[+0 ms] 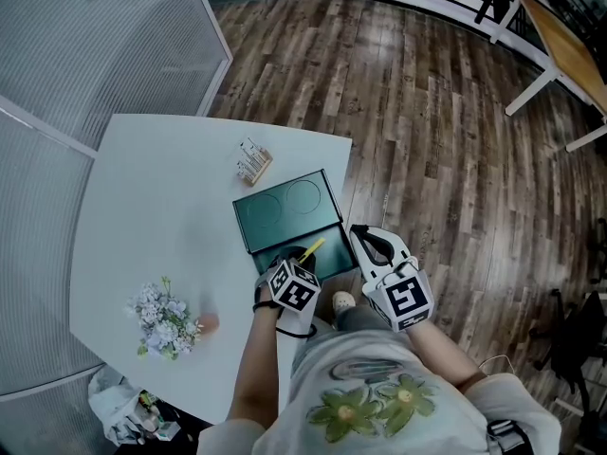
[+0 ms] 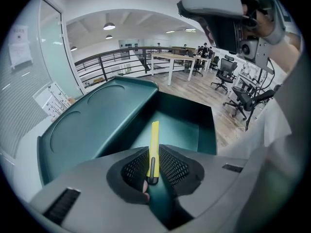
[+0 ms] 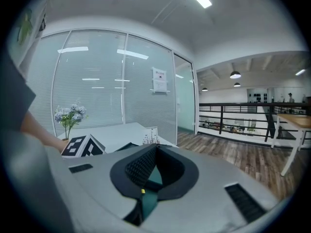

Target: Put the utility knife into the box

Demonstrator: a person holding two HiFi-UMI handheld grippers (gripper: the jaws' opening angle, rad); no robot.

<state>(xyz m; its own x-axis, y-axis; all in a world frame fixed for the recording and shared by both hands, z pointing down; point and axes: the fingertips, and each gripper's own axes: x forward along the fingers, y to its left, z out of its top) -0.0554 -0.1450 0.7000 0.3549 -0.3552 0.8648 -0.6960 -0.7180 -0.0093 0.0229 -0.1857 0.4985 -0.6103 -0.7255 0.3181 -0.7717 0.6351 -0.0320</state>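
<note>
Nearest the head camera is the person's patterned shirt, with both arms reaching forward. Left hand-held gripper (image 2: 154, 148) points steeply down and is clamped on the yellow utility knife (image 2: 154, 132). The knife's free end juts out over the open tray of the dark green box (image 1: 275, 211), apparently so it can be set down inside. It is not in the box yet. The box sits at the right edge of the white surface (image 1: 161, 207), close to the near edge, with its lid folded back away from the person. Right hand-held gripper (image 3: 154, 149) hangs beside the box over the floor, jaws together and empty, likely keeping clear.

The knife's rear end is hidden between the pads, and its blade cannot be made out. Flowers (image 1: 164, 318) stand near the surface's near left edge.
</note>
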